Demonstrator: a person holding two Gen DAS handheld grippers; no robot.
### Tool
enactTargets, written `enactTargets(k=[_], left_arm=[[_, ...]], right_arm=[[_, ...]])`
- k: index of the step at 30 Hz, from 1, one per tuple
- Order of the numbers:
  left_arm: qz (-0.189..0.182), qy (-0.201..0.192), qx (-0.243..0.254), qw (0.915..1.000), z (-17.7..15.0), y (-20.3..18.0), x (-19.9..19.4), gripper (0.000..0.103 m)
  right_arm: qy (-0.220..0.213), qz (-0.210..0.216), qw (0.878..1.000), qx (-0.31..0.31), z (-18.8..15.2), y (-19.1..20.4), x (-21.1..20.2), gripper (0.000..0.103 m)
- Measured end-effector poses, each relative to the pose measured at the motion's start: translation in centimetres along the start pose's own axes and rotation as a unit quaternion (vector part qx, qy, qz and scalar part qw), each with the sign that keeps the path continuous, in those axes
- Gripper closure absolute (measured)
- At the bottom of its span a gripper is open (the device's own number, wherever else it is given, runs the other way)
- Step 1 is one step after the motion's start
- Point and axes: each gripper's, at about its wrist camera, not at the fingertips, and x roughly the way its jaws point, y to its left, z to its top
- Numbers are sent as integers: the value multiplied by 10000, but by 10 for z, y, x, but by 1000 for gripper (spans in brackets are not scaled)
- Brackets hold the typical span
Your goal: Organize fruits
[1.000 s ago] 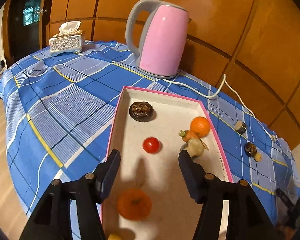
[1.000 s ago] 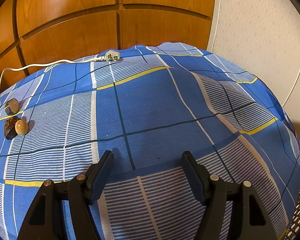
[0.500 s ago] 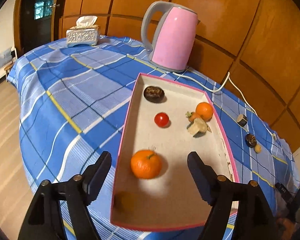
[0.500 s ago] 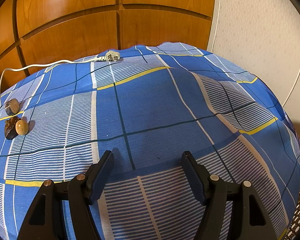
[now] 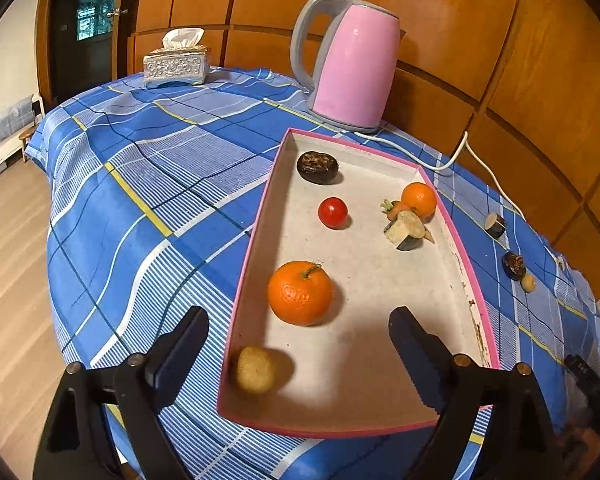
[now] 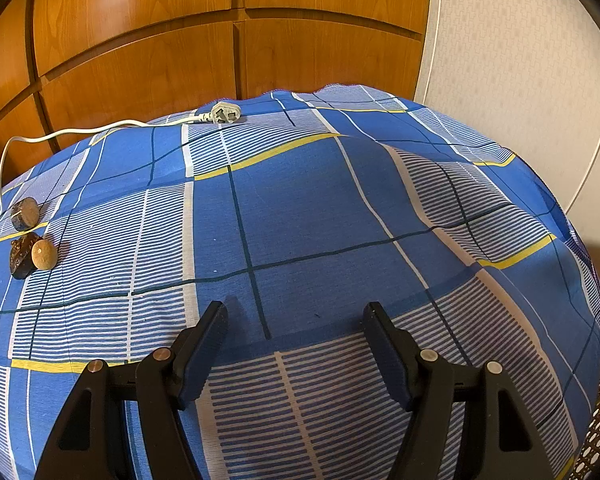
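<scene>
A pink-rimmed tray lies on the blue checked cloth in the left wrist view. It holds a large orange, a small tan fruit in the near left corner, a red tomato, a dark fruit, a smaller orange and a cut piece. My left gripper hangs over the tray's near end, jaws opening, nothing between them. Loose pieces lie right of the tray. My right gripper is open over bare cloth, with a dark piece and a tan one far left.
A pink kettle stands behind the tray, its white cord running right to a plug. A tissue box sits at the far left corner. Wood panelling backs the table; the cloth drops off at the near and right edges.
My left gripper drew back from the tray and opened wide, leaving the large orange and the small tan fruit lying in the tray. The right gripper has not moved.
</scene>
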Motion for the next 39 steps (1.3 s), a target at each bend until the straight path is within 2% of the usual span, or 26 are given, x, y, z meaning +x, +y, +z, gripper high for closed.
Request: enactTargets(k=[23,39], left_arm=[[54,297,-109,9995,-6,6,19,7],[97,472,-7,9988,-10,0,26,3]], right_arm=[[0,-1,10000,3,0,1,0,32],[20,-7,10000,-3,-1,1,0,32]])
